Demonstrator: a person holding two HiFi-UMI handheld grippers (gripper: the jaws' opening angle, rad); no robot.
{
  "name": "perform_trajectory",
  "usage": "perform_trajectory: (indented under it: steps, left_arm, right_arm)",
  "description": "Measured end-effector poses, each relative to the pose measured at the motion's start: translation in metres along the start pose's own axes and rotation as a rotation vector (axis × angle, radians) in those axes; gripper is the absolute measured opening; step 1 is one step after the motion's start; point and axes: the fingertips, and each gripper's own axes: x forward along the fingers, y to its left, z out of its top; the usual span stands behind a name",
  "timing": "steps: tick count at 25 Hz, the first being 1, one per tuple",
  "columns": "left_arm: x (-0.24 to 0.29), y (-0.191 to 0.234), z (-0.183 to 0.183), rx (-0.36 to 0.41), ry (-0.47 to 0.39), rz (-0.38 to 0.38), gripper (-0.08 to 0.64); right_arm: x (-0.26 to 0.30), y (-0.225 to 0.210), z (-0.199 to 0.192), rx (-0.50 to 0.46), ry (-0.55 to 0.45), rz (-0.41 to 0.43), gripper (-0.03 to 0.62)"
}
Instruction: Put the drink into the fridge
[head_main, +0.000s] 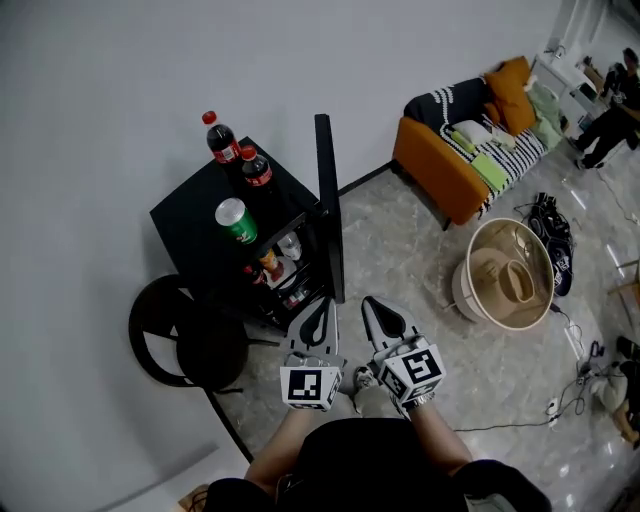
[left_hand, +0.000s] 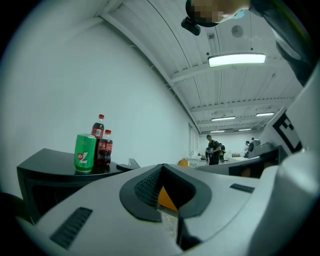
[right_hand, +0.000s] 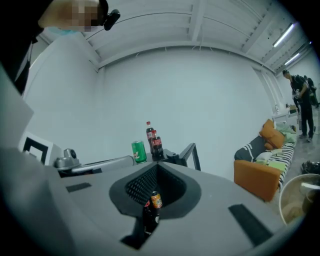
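Note:
A black mini fridge (head_main: 187, 226) stands against the wall with its door (head_main: 328, 205) swung open. On its top are two cola bottles (head_main: 222, 140) (head_main: 256, 168) and a green can (head_main: 236, 221). Several drinks (head_main: 270, 262) sit on the inner shelves. My left gripper (head_main: 318, 305) and right gripper (head_main: 372, 303) hover side by side in front of the open fridge, both shut with nothing held. The left gripper view shows the green can (left_hand: 85, 153) beside the bottles (left_hand: 104, 147). The right gripper view shows the can (right_hand: 138, 151), the bottles (right_hand: 156, 145) and the door (right_hand: 192, 152).
A black round stool (head_main: 185, 335) stands left of the fridge. An orange sofa (head_main: 450, 165) with cushions is at the back right. A round beige tub (head_main: 510, 272) sits on the floor to the right, with cables (head_main: 560, 400) near it. A person (head_main: 610, 110) is far right.

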Motion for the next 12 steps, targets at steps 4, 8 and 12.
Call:
perform_trajectory:
  steps: [4, 8, 12]
  left_arm:
    - [-0.001, 0.008, 0.011, -0.02, -0.008, 0.009, 0.009]
    - [-0.003, 0.011, 0.015, -0.037, -0.015, 0.01, 0.009]
    - [0.0, 0.012, 0.015, -0.025, -0.01, -0.012, 0.009]
  right_arm:
    - [0.004, 0.005, 0.017, -0.022, -0.018, -0.007, 0.014]
    - [0.009, 0.011, 0.023, -0.037, -0.012, -0.003, 0.014]
    - [0.014, 0.016, 0.024, -0.037, -0.017, -0.018, 0.014]
